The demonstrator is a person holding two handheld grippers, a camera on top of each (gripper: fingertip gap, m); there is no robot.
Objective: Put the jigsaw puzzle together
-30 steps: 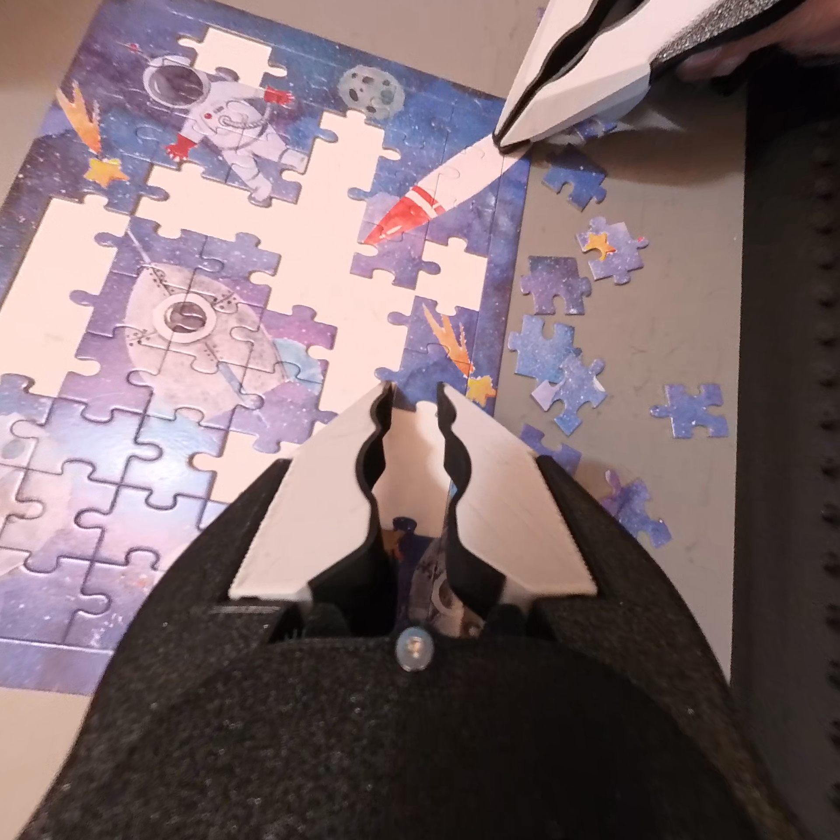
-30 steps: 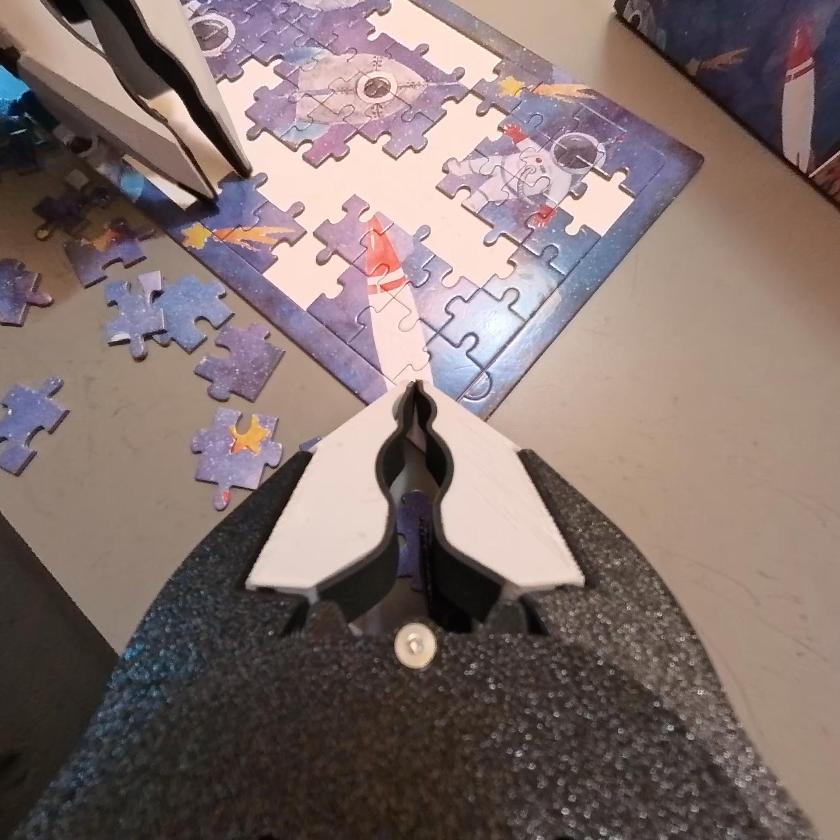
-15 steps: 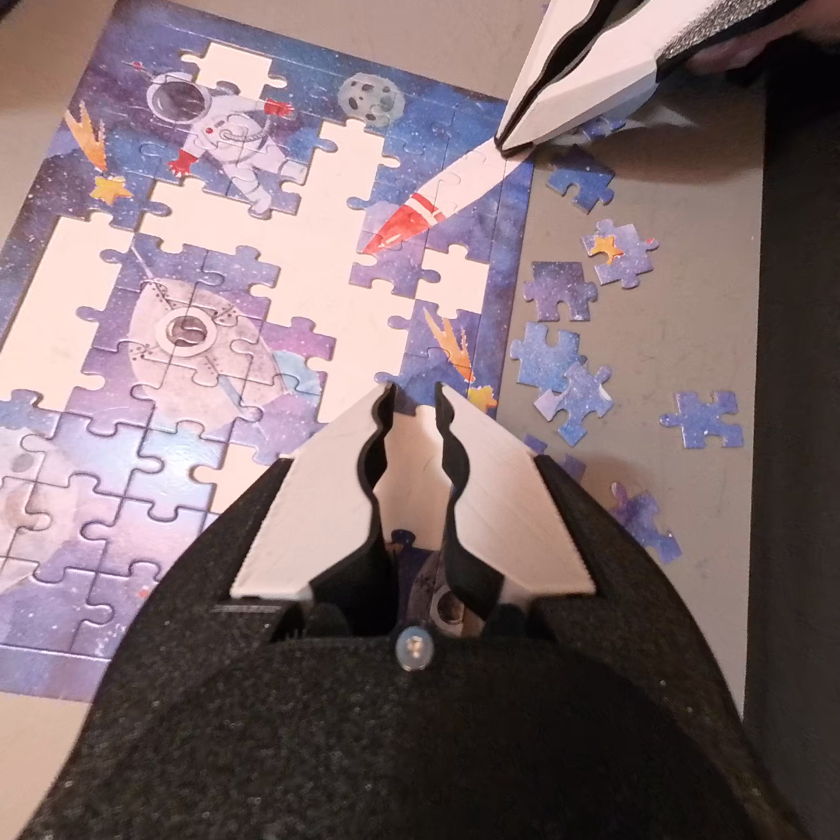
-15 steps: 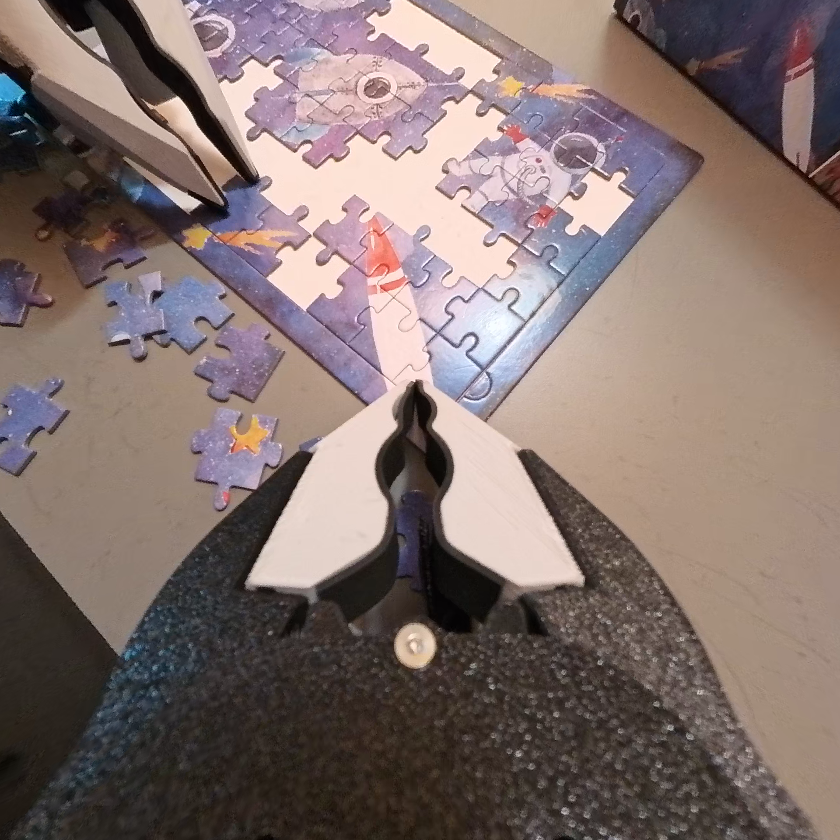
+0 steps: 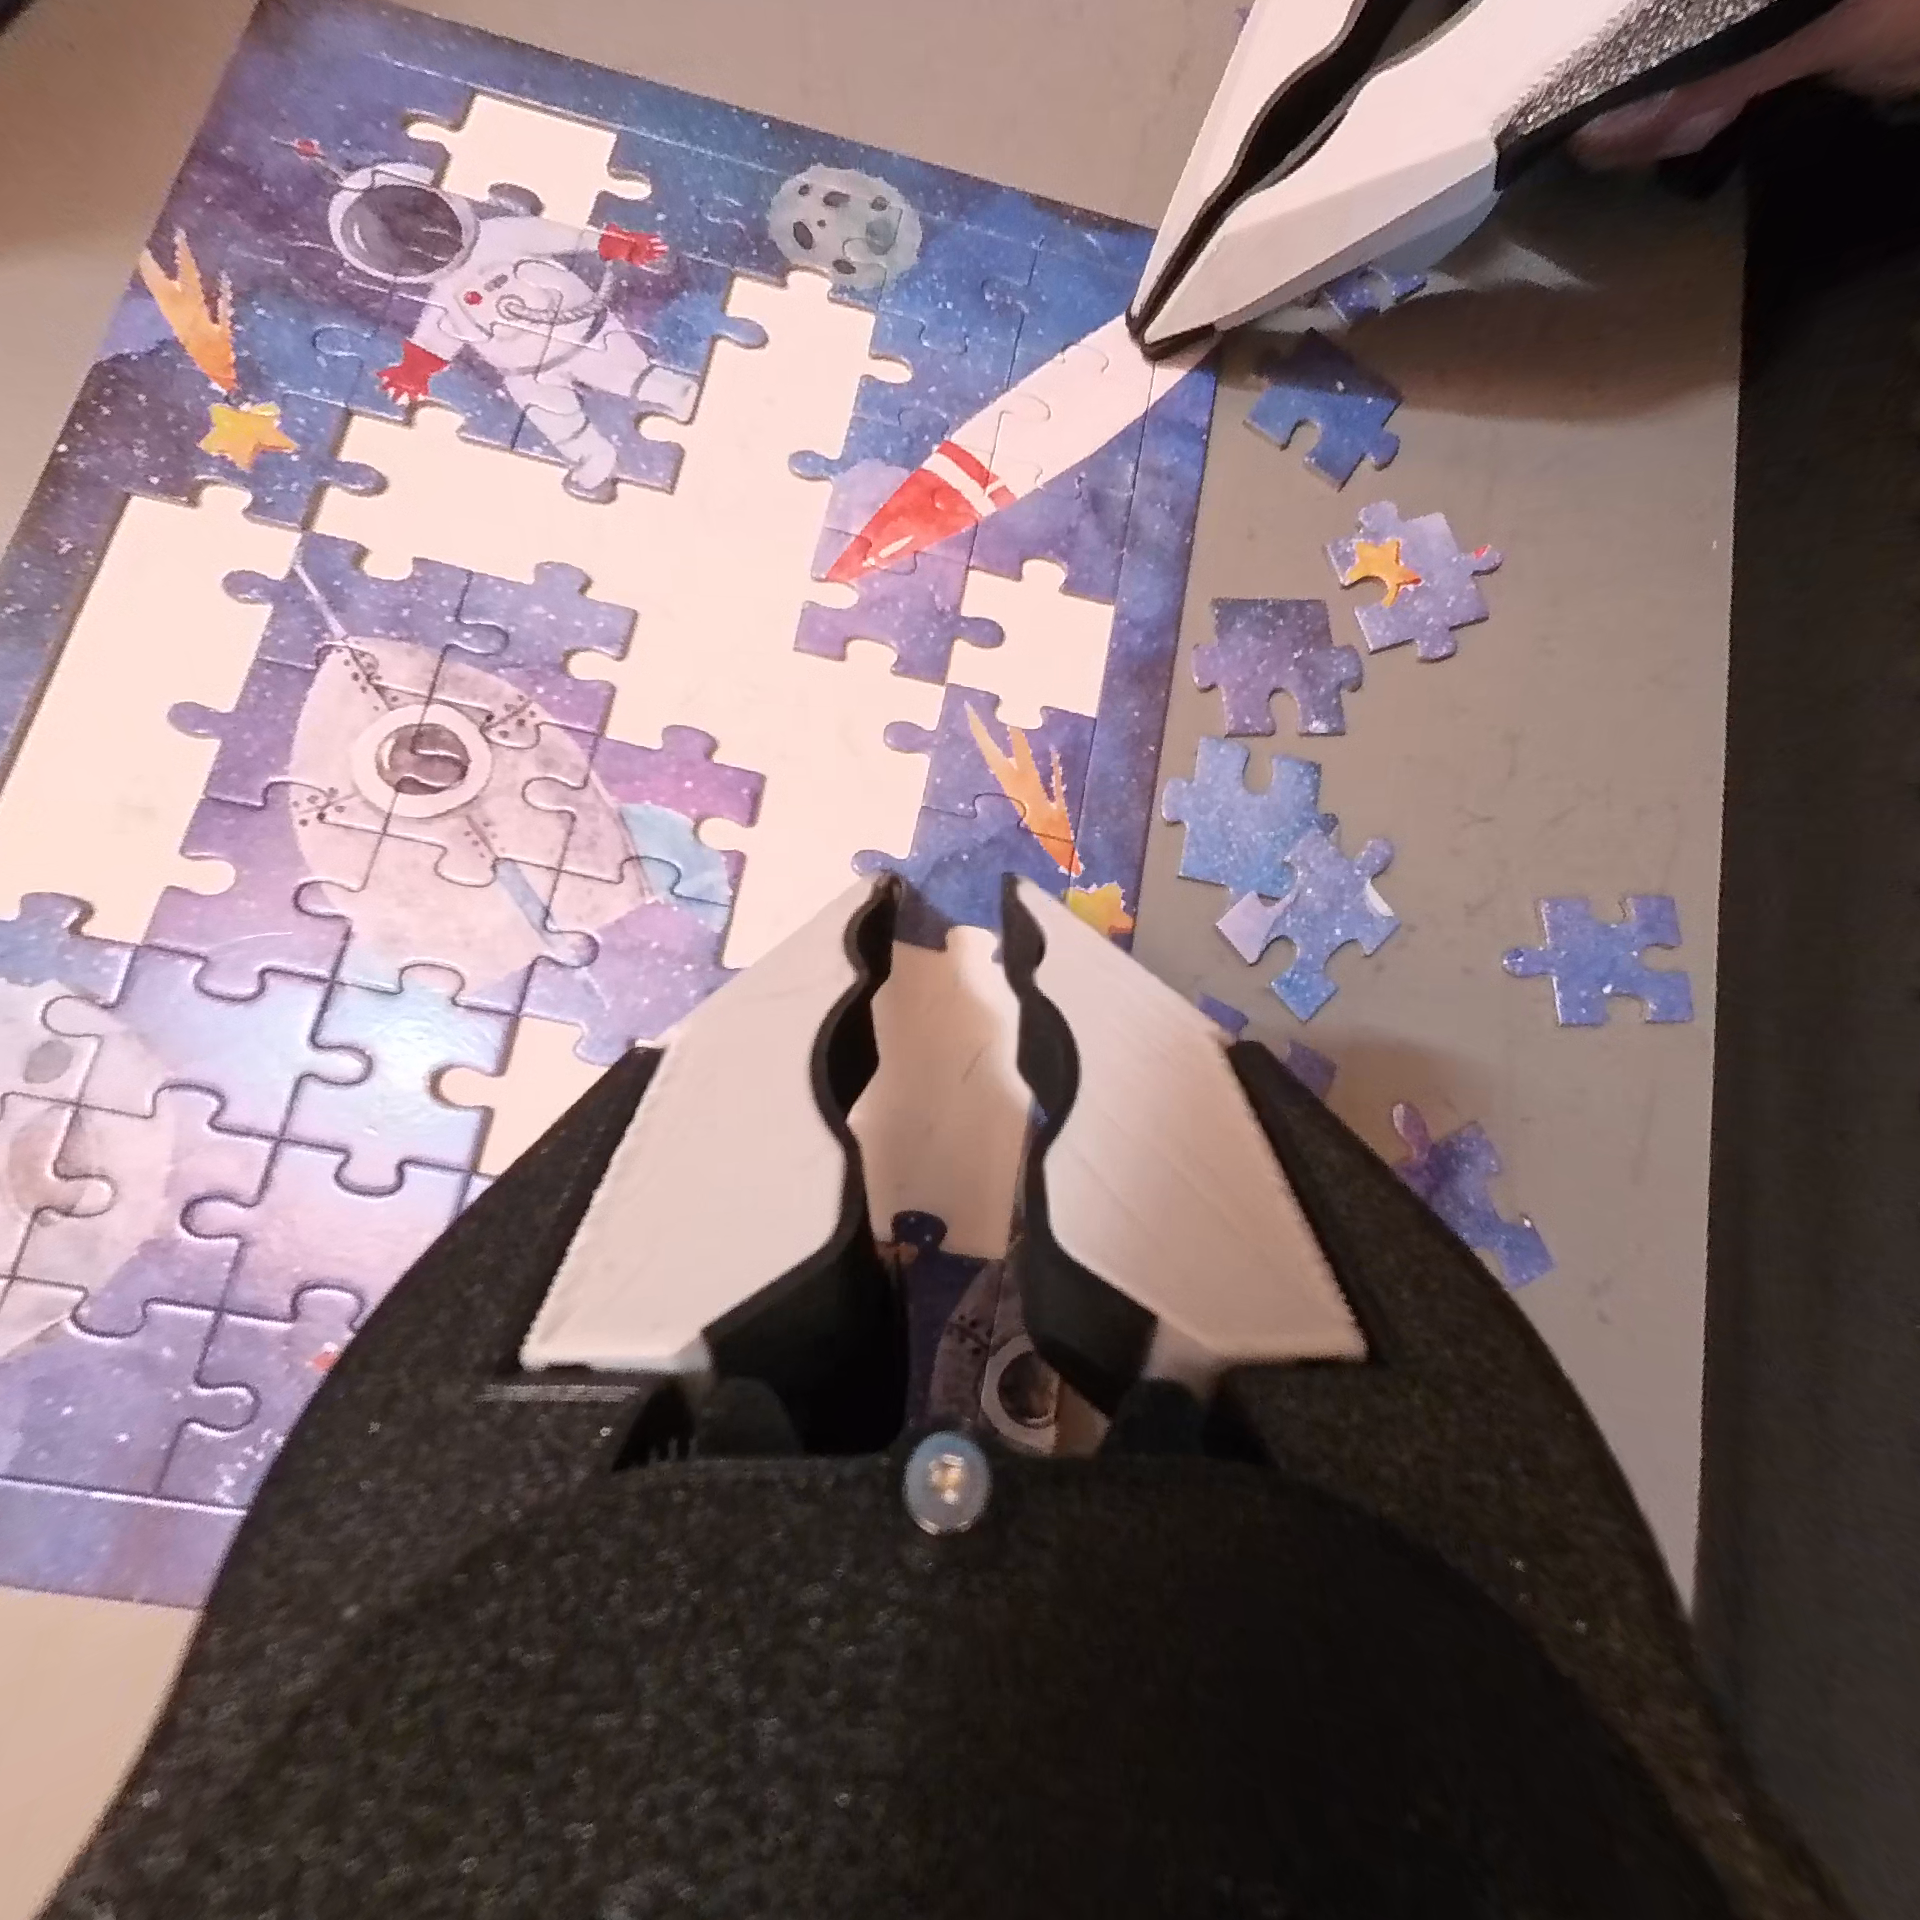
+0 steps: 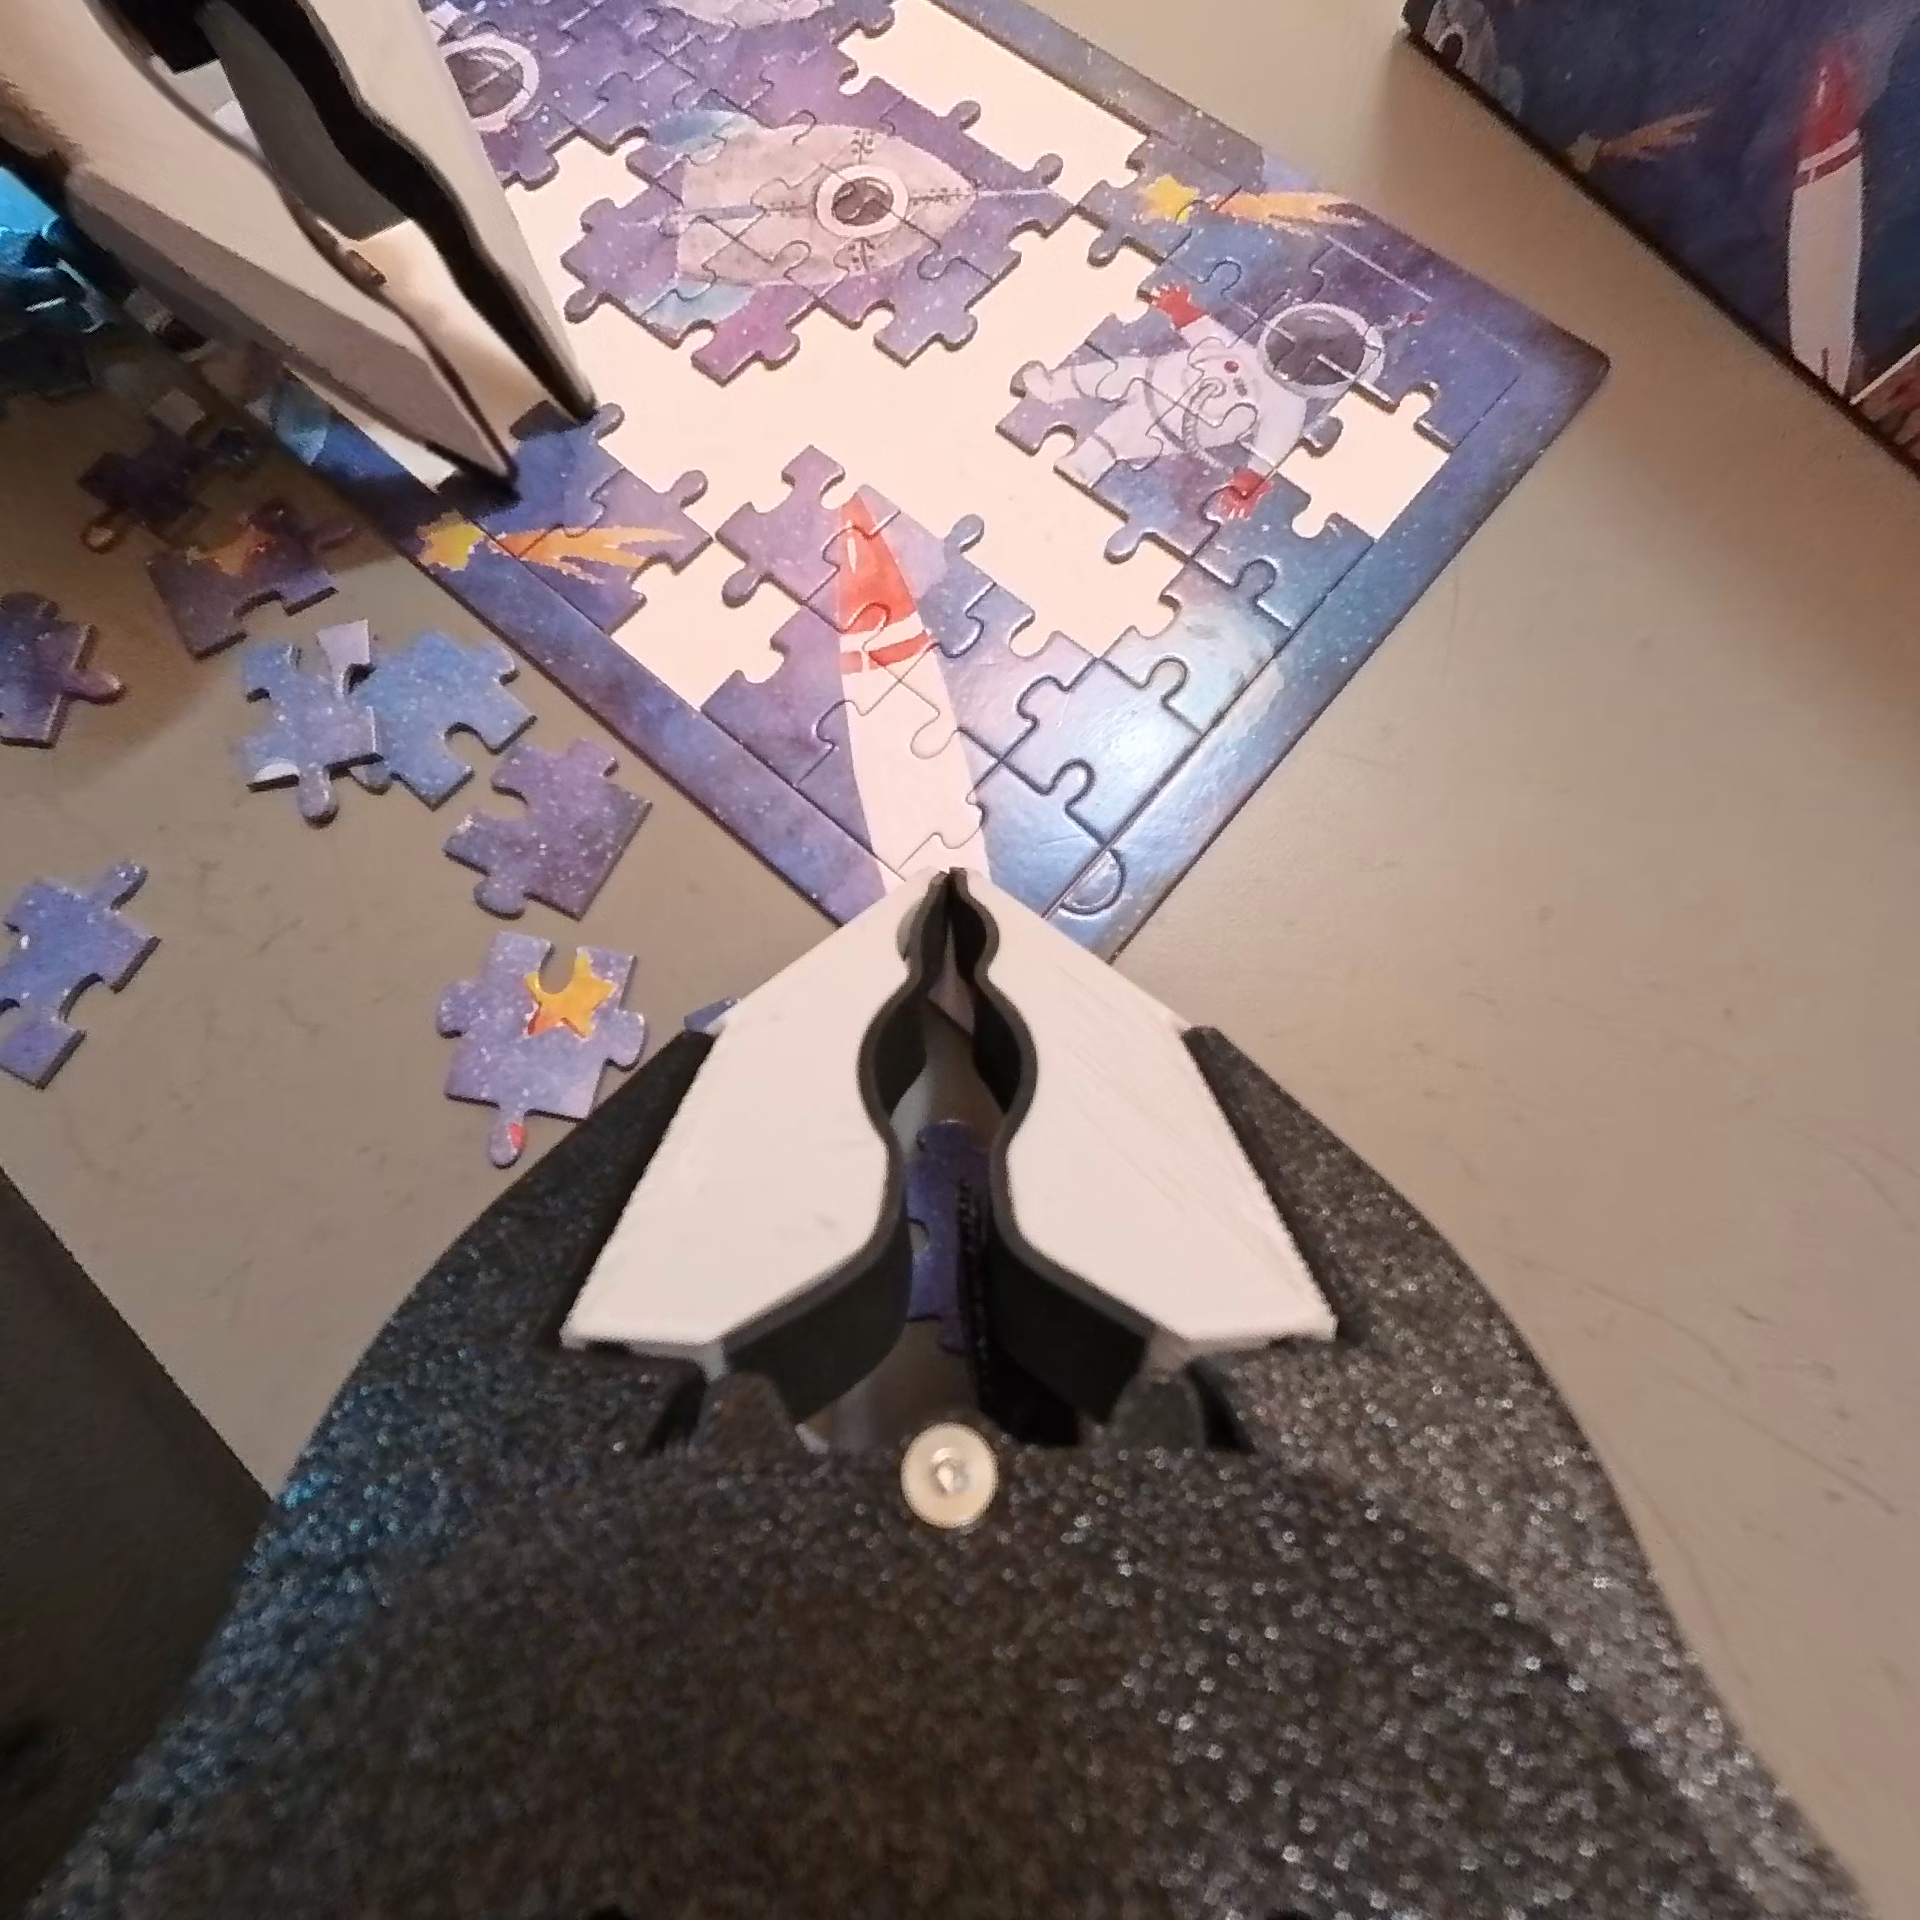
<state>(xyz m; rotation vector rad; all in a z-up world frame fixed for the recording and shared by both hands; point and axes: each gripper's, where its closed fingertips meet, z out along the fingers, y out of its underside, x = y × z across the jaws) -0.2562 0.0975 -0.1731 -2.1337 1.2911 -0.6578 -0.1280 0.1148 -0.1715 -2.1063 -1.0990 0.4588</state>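
Note:
A space-themed jigsaw puzzle (image 5: pixel 1143 644) lies partly assembled in its blue frame, with white gaps across the middle; it also shows in the right wrist view (image 6: pixel 1455 499). My left gripper (image 5: pixel 948 885) is open and empty, tips low over the comet piece (image 5: pixel 1023 790) by the frame's right edge. It shows at the upper left of the right wrist view (image 6: pixel 545 436). My right gripper (image 6: pixel 948 883) is shut, its tip at the rocket's white tail (image 6: pixel 914 748) on the frame edge. It shows in the left wrist view (image 5: pixel 1148 338).
Several loose blue pieces lie on the grey table beside the frame, among them a star piece (image 5: pixel 1418 587), also in the right wrist view (image 6: pixel 551 1023). A dark raised ledge (image 5: pixel 1829 935) borders the table. A puzzle box (image 6: pixel 1714 156) stands beyond the frame.
My left gripper has edged forward along the frame's edge toward the comet piece, still open. My right gripper has stayed shut at the rocket's tail.

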